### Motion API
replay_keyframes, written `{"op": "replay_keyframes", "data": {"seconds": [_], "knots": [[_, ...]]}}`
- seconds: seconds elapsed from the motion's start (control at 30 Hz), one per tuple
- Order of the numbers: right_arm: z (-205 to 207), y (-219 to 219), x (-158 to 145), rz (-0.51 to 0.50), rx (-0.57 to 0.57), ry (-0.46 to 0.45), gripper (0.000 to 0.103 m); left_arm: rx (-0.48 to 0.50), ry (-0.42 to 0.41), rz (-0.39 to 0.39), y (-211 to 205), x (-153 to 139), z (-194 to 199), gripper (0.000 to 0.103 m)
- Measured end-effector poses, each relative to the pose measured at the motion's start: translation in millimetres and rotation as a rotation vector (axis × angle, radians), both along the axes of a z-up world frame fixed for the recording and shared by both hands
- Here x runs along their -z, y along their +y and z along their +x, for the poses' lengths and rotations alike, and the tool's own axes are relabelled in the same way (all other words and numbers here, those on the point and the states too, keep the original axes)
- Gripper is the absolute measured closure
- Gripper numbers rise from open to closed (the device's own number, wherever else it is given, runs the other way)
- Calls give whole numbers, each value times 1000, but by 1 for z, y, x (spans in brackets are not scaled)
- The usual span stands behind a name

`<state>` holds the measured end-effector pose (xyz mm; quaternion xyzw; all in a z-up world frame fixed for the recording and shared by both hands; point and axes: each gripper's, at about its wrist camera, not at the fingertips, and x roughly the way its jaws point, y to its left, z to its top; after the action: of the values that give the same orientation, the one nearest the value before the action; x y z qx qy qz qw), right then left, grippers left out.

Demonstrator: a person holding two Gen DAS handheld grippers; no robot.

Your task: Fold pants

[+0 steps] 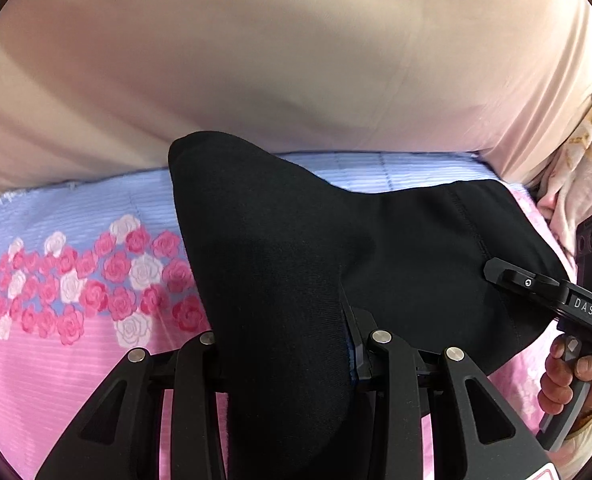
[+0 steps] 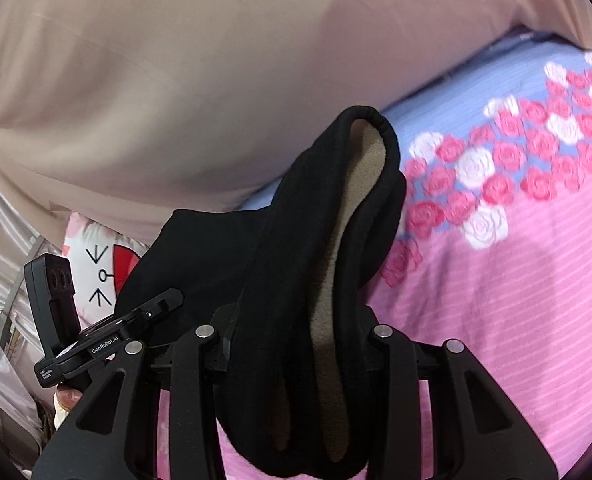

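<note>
On my left wrist camera, the left gripper point(image 1: 288, 356) has its jaws pinching a thick fold of the black pants point(image 1: 296, 248). The cloth bunches up between the two arms and fills the middle of my view, so I cannot see the pads themselves. From that pinch the pants stretch away to the right as a taut black sheet, held above the bed cover point(image 1: 56, 360), which is pink with stripes near me, light blue farther off, and carries a band of pink and white roses point(image 1: 96, 280) across its left part. Beyond the cover hangs a wide beige cloth point(image 1: 276, 60). At the far right edge I see the right gripper point(image 1: 495, 272) reaching into the black fabric, with a hand point(image 1: 563, 376) wrapped round its grip below.

On my right wrist camera, the left gripper point(image 2: 176, 294) shows at lower left, its tip against the pants point(image 2: 303, 280), with a cartoon-cat print pillow point(image 2: 96, 264) behind it. In the middle, the right gripper point(image 2: 296, 360) has its jaws pinching a rolled bundle of the pants; a tan fleecy lining point(image 2: 335, 280) shows inside the opening, and an elastic-looking hem curls over at the top. To the right lie the roses point(image 2: 495, 160) and the pink striped bed cover point(image 2: 515, 320).
</note>
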<state>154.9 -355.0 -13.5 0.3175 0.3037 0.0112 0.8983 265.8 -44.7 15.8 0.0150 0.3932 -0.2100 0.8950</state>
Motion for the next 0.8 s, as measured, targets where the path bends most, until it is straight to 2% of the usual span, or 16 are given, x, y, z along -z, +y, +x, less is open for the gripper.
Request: {"op": "replay_keyframes", "data": {"seconds": [0.2,0.33,0.47,0.57,0.6,0.63,0.7,0.77,0.8], "knots": [[3,-8,18,30,4,24,67,-6,20,-21,9,14,5,68],[4,-12,32,55,1,31,63,-23,68,-60,16,28,6,63],[6,-8,35,21,-1,30,56,-53,123,-151,33,45,15,51],[-1,-17,35,75,-24,17,53,-66,147,-223,48,55,17,41],[-8,-20,32,83,-18,22,48,-66,162,-261,55,56,14,42],[-20,-26,27,82,12,29,38,-82,165,-274,67,50,7,43],[-62,-40,7,57,121,-7,32,-126,127,-282,93,30,-14,45],[-110,-47,-20,2,221,-70,35,-254,12,-176,126,-10,-51,47],[-131,-40,-42,-82,239,-94,47,-294,-78,-94,134,-33,-71,47]]}}
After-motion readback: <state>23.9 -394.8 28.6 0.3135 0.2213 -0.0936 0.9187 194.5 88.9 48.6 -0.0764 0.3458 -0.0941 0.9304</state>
